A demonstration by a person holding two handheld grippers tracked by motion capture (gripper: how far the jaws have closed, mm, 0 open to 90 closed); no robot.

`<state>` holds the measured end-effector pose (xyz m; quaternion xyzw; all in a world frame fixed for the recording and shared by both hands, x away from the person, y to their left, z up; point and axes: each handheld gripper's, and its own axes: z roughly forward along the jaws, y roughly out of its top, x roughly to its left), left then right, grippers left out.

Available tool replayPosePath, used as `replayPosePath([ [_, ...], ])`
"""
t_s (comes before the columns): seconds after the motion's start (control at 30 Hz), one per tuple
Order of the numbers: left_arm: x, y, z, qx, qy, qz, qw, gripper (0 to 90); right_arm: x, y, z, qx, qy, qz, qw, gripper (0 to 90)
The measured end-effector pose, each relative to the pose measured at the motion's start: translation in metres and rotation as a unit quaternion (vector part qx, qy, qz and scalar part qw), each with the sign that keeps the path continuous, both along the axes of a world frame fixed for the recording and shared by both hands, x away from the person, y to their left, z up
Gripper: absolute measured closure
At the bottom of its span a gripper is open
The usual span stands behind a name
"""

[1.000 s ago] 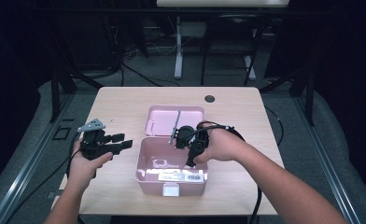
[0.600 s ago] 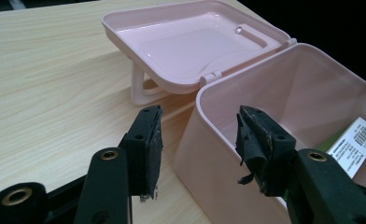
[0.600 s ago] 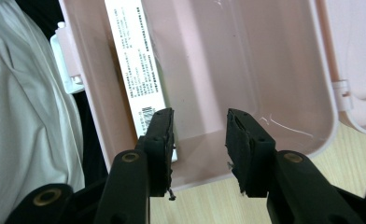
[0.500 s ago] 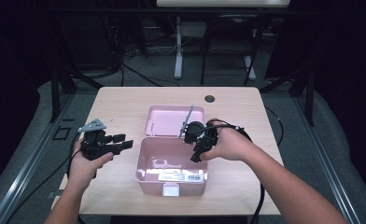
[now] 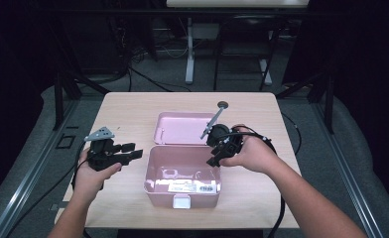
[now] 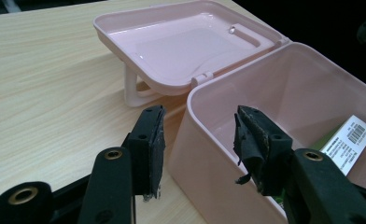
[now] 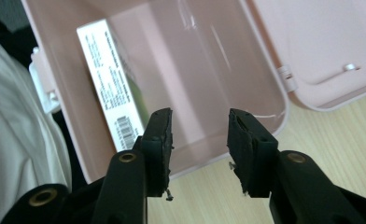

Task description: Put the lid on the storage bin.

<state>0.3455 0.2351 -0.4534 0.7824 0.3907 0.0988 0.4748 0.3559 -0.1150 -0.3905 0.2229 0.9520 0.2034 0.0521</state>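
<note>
Here left hand-held gripper (image 6: 197, 144) straddles pink box (image 5: 182, 196) wall, jaws closing

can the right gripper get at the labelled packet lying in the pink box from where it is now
Probably yes. The pink box stands open with its lid folded back, and the right gripper hangs open-jawed over the rim, looking in at the labelled packet. Nothing lies between them, though the packet sits against the far wall.

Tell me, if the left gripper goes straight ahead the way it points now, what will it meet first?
Probably the near corner wall of the pink box. The left gripper has open jaws either side of that corner, nothing gripped. Depth is unclear, so take this as likely.
</note>
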Motion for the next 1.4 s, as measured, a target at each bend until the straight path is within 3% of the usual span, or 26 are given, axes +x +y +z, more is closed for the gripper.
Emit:
replayPosePath([
  [0.2,-0.001,-0.005,-0.002,0.005,0.0,-0.011,0.9999,54.0,0.001,-0.008,0.0,0.034,-0.022,-0.03,0.9987,58.7],
  [0.3,-0.001,-0.007,-0.003,0.007,0.001,-0.013,0.9999,55.8,0.0,-0.009,0.002,0.044,-0.048,-0.028,0.9975,58.7],
  [0.4,-0.001,-0.009,-0.004,0.008,0.001,-0.017,0.9998,57.3,-0.001,-0.01,0.003,0.062,-0.052,-0.033,0.9962,58.6],
  [0.5,-0.001,-0.012,-0.005,0.012,0.004,-0.024,0.9996,59.2,-0.002,-0.01,0.003,0.064,-0.063,-0.039,0.9952,58.6],
  [0.67,-0.002,-0.017,-0.009,0.02,0.0,-0.029,0.9994,61.9,-0.001,-0.016,0.002,0.094,-0.079,-0.064,0.9903,60.4],
  [0.83,-0.001,-0.022,-0.014,0.028,0.005,-0.029,0.9992,64.4,0.004,-0.02,-0.002,0.105,-0.074,-0.079,0.9886,60.7],
  [0.9,-0.001,-0.024,-0.016,0.032,0.002,-0.026,0.9991,64.9,0.005,-0.02,-0.004,0.098,-0.075,-0.081,0.989,60.7],
  [1.0,-0.001,-0.025,-0.017,0.038,0.002,-0.026,0.9989,65.7,0.006,-0.021,-0.008,0.11,-0.063,-0.082,0.9886,59.9],
  [1.2,-0.002,-0.03,-0.022,0.049,0.0,-0.035,0.9982,70.0,0.009,-0.023,-0.019,0.112,-0.06,-0.09,0.9878,60.4],
  [1.4,-0.002,-0.03,-0.022,0.05,-0.003,-0.035,0.9981,70.8,0.015,-0.029,-0.027,0.132,-0.064,-0.114,0.9826,61.3],
])
